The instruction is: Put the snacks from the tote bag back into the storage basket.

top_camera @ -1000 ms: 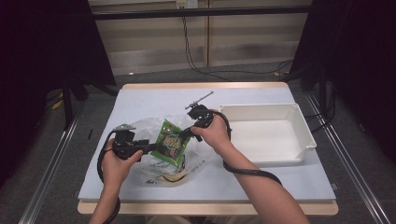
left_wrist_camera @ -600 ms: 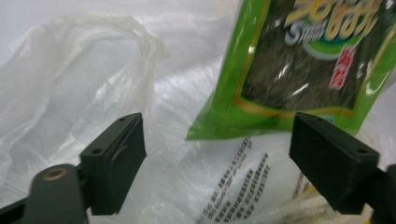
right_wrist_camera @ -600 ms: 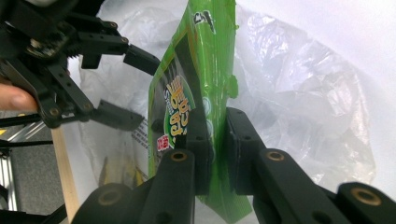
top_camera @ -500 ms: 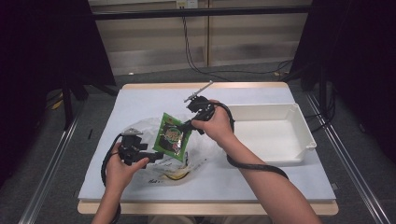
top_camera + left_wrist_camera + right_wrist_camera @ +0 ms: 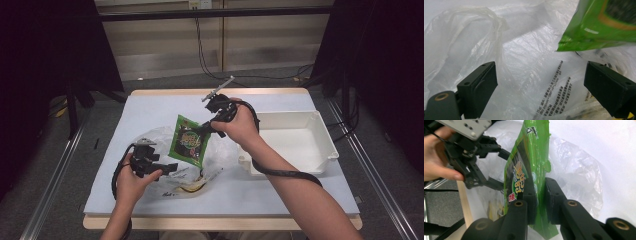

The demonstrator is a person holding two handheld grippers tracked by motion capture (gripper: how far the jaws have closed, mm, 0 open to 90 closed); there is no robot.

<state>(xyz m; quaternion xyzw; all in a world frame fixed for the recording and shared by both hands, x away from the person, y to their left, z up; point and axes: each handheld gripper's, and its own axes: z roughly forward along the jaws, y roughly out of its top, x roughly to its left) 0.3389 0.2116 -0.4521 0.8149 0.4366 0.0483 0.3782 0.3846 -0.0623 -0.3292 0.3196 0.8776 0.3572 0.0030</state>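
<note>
While pinched upright, green snack packet (image 5: 189,141) looks glossy.

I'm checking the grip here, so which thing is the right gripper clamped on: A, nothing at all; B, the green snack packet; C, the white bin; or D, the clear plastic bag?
B: in the right gripper view the right gripper has both jaws pressed flat on the green snack packet, lifted above the clear plastic bag.

Green packet (image 5: 599,22) cut off at frame top; clear bag (image 5: 200,175) contents perhaps yellowish, unreadable.
</note>
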